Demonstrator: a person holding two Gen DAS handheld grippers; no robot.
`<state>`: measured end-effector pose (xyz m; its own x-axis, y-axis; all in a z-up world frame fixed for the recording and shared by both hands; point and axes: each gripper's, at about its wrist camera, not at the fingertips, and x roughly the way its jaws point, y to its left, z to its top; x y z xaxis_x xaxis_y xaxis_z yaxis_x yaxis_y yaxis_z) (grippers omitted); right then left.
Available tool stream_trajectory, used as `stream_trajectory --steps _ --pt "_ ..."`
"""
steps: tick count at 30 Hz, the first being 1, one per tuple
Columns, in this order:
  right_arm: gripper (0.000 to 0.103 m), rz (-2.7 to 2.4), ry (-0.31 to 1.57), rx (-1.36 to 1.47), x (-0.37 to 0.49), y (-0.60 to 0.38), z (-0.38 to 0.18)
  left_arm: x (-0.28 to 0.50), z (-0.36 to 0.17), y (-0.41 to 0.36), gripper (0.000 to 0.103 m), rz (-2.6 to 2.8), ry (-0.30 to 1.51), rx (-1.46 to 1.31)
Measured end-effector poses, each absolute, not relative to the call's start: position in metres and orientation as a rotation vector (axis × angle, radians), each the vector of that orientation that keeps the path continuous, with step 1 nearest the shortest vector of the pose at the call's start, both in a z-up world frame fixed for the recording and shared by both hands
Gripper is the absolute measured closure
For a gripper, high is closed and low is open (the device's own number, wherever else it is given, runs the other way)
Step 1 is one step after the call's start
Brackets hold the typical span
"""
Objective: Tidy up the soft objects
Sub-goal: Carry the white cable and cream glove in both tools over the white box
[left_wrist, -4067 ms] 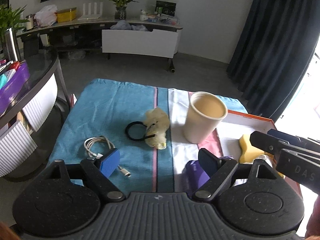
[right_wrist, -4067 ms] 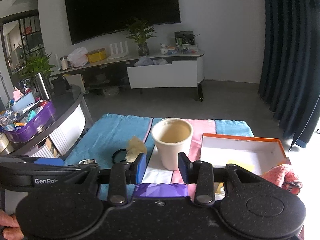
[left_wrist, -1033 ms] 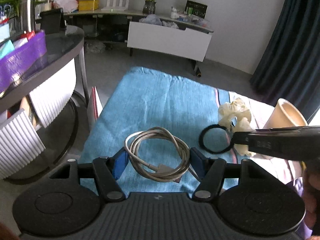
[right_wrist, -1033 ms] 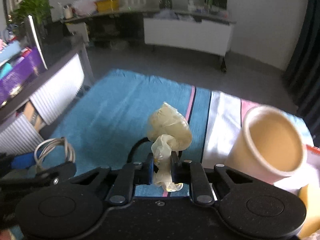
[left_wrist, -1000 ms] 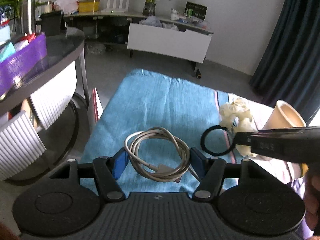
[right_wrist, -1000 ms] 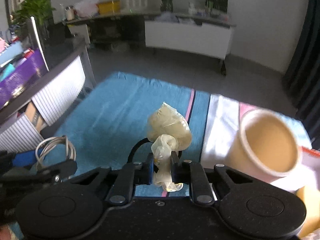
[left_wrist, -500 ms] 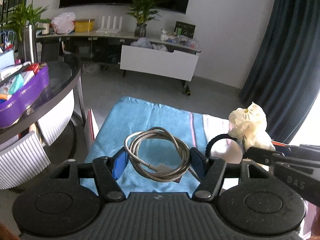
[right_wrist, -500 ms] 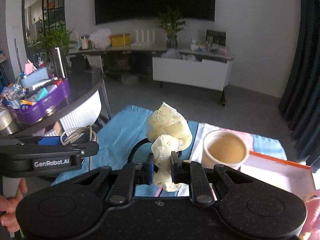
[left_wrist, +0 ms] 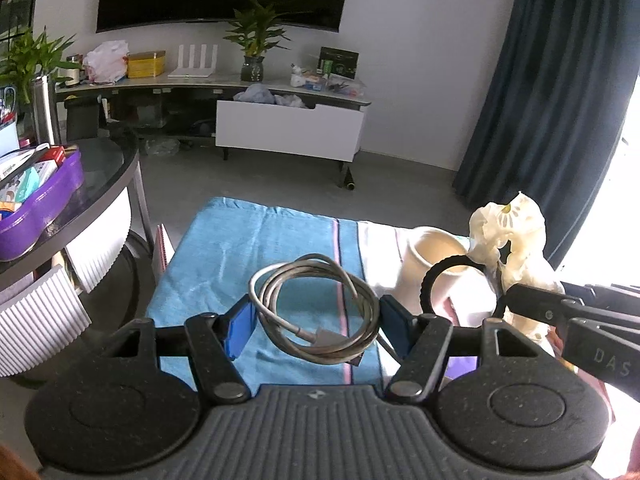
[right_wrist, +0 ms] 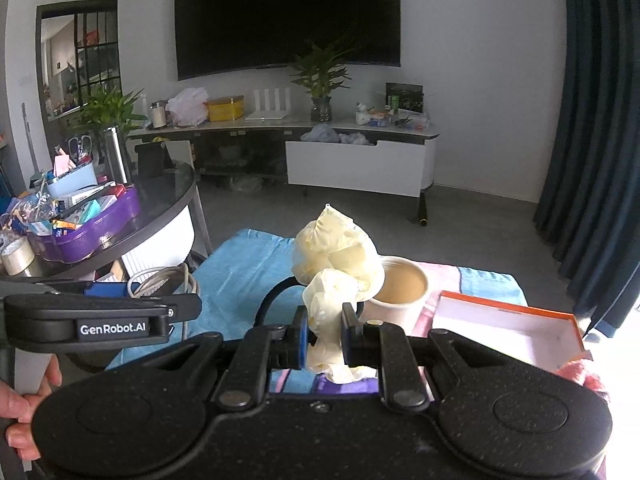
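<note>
My left gripper (left_wrist: 316, 322) is shut on a coiled grey-white cable (left_wrist: 316, 306), held above the blue towel (left_wrist: 248, 248). My right gripper (right_wrist: 324, 332) is shut on a crumpled pale yellow glove (right_wrist: 336, 264), with a black hair band (right_wrist: 276, 298) hanging from the same grip. In the left wrist view the glove (left_wrist: 508, 232) and the hair band (left_wrist: 430, 280) hang at the right, in front of the cream cup (left_wrist: 428, 248). The right wrist view shows the cup (right_wrist: 400, 280) just behind the glove, and the left gripper (right_wrist: 160, 280) with the cable at the left.
An orange-rimmed white box (right_wrist: 508, 328) lies right of the cup, with a pink fluffy thing (right_wrist: 584, 376) at its near corner. A purple item (right_wrist: 344, 386) lies under my right gripper. A round dark table (left_wrist: 100, 168) with a purple tray (left_wrist: 40, 204) stands at the left.
Both grippers have risen off the towel with their loads. The glove and hair band left the cloth and now hang in front of the cup; the cable stays in the left grip.
</note>
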<state>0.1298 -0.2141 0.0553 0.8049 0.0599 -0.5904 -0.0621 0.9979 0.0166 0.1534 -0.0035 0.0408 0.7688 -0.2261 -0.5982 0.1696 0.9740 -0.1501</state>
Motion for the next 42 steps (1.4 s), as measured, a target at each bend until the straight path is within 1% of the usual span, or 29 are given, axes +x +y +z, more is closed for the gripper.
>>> stream_trajectory --steps 18,42 --pt "0.083 0.022 0.599 0.029 0.098 -0.242 0.062 0.134 0.044 -0.025 0.036 -0.261 0.656 -0.049" --pt "0.083 -0.029 0.584 0.052 0.083 -0.269 0.064 0.128 0.044 -0.059 0.036 -0.324 0.653 -0.016"
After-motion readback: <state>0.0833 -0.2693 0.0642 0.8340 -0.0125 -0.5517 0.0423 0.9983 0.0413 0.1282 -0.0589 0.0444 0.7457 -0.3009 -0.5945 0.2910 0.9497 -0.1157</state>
